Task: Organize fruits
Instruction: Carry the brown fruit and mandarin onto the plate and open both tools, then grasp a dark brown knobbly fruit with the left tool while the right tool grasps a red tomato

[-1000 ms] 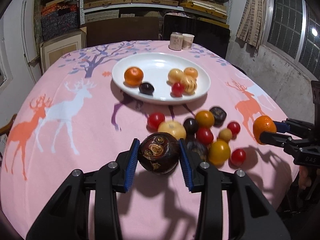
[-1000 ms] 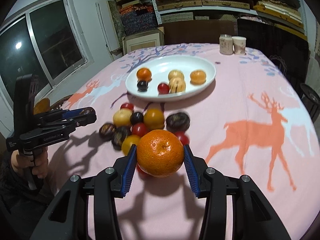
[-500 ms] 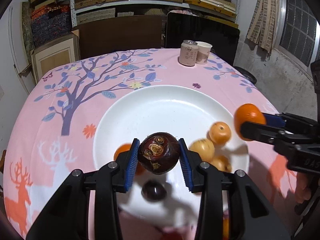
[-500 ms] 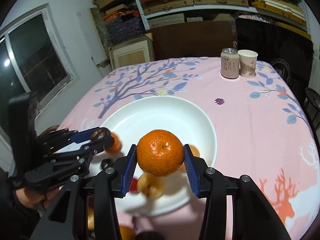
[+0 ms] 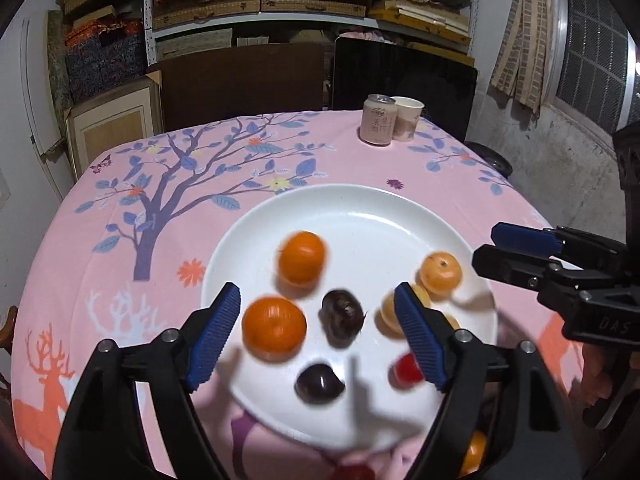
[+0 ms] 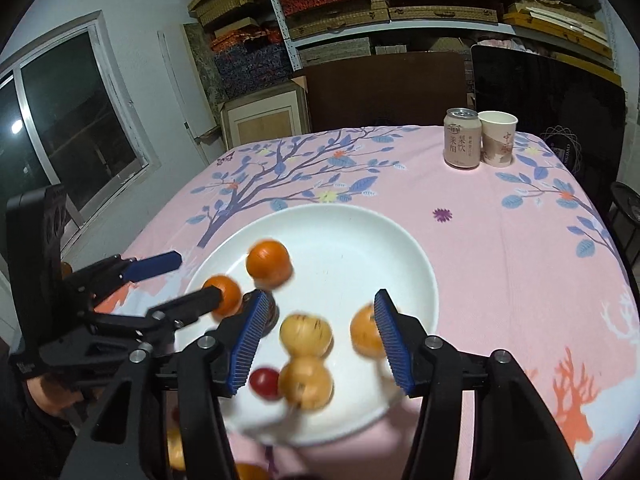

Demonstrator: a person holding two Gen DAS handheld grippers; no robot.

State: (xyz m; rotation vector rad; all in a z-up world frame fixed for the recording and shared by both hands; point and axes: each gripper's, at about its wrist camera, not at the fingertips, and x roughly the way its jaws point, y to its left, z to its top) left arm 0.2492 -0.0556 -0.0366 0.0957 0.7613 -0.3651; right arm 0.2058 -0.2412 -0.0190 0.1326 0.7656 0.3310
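A white plate (image 5: 360, 216) lies on the pink tablecloth and holds several fruits. My left gripper (image 5: 318, 338) is open above its near side. A dark brown fruit (image 5: 342, 317) lies on the plate between the fingers, blurred. Two oranges (image 5: 302, 257) (image 5: 274, 328) lie left of it. My right gripper (image 6: 318, 338) is open over the plate (image 6: 360, 240); an orange (image 6: 269, 263) lies blurred beyond it. Yellow fruits (image 6: 306, 334) and a red one (image 6: 264, 382) lie between its fingers. The right gripper shows in the left wrist view (image 5: 496, 248), the left gripper in the right wrist view (image 6: 188, 284).
A drink can (image 5: 378, 125) and a paper cup (image 5: 406, 118) stand at the table's far edge. Dark chairs and shelves with boxes stand behind the table. More loose fruits (image 5: 474, 454) lie on the cloth near the plate's front rim.
Both grippers have opened. The dark fruit left my left gripper and the orange left my right gripper; both now lie on the plate.
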